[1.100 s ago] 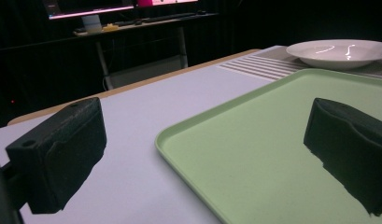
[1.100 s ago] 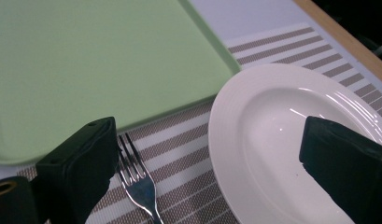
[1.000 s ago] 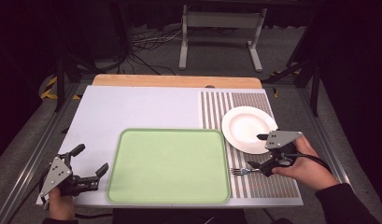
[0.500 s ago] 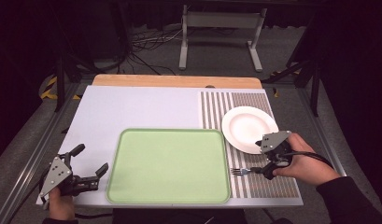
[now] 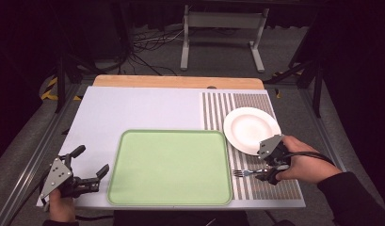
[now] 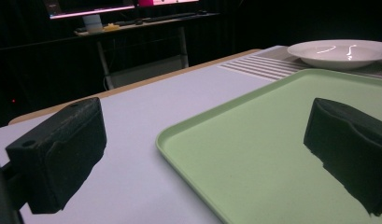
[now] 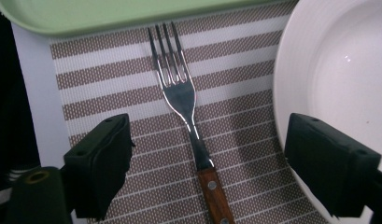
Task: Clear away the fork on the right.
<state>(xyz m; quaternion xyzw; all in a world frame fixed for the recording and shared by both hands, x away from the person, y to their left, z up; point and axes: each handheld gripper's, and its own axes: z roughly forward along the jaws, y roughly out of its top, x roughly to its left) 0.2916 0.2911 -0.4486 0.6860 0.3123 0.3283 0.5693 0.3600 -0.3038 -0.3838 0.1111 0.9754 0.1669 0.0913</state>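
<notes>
A fork (image 7: pixel 191 119) is laid on a striped placemat (image 7: pixel 244 126), between the spread fingers (image 7: pixel 101 163) of the right gripper (image 7: pixel 216 172). A tray (image 7: pixel 109 14) is set beyond its tines; a plate (image 7: pixel 338 70) is partly covered by the far-side finger. A tray corner (image 6: pixel 170 135) is framed between the left gripper's (image 6: pixel 202 163) fingers.

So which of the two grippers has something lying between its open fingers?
The right gripper: the wooden-handled fork lies on the striped mat between its spread fingers. The left gripper is open beside the green tray, with nothing between its fingers.
</notes>
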